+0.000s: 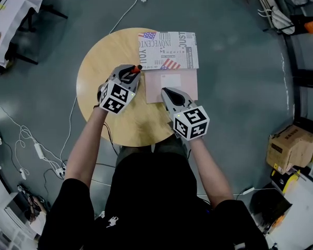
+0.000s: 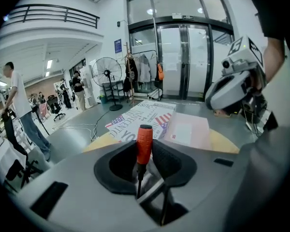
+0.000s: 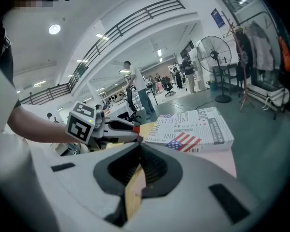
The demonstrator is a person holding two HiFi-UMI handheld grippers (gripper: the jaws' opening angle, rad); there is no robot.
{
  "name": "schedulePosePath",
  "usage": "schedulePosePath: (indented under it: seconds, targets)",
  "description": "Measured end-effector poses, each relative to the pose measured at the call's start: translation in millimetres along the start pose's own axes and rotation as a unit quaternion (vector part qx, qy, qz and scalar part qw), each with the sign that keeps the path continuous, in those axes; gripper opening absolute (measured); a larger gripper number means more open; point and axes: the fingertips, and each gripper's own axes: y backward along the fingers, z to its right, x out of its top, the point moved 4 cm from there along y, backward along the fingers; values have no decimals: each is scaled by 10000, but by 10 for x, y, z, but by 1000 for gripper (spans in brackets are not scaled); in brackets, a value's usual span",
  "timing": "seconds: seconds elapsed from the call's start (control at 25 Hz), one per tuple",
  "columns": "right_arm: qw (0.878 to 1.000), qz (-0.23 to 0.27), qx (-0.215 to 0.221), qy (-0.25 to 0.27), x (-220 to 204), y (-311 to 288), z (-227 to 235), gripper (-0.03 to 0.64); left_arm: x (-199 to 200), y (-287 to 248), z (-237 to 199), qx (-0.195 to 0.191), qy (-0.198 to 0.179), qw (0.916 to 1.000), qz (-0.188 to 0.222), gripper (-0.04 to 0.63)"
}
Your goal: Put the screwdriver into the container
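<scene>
Left of the container point(image 1: 183, 82), just off its edge and over the round table point(image 1: 96, 77), we have the left gripper point(image 1: 133, 73). The screwdriver point(image 1: 138, 67) is clamped in it. Its jaws stand only narrowly apart, and the dark pads point(image 2: 165, 157) press on the lower part of the orange handle. The tool's long axis runs along the line the gripper points. The handle end juts out past the fingertips toward the container's far left corner, and the thin metal shaft trails back into the gripper's throat. So the container lies ahead and to the right of these jaws, and we judge a short carry rightward would bring the handle over its pink floor.

We take the pink, shallow part as the container itself. The newspaper-print box point(image 1: 169, 48) touching its far edge reads to us as the lid, though we cannot be sure.

Over the container's near edge is the right gripper point(image 1: 166, 91). Its jaws are closed tip to tip with nothing between them, and only bare tabletop shows through the wedge behind the tips. Whether it touches the container we cannot tell. It is the nearer hand, yet the left one carries the tool.
</scene>
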Motion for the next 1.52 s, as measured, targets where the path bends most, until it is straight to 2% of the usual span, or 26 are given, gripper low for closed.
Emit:
schedulePosePath:
  seconds: [0.44, 0.68, 1.2, 1.52]
  targets:
    - [9998, 69, -176, -77, -41, 163, 62, 3, 28, -151, 28, 3, 88, 9999, -113, 111]
    - [9996, 178, -170, -132, 3, 206, 50, 3, 43, -151, 49, 57, 117, 9999, -110, 148]
    - [9990, 411, -137, 115, 138, 313, -164, 3, 34, 234, 149, 259, 134, 9996, 7, 163]
    - [9970, 674, -193, 322, 250, 479, -332, 3, 55, 710, 176, 643, 631, 9952, 371, 69]
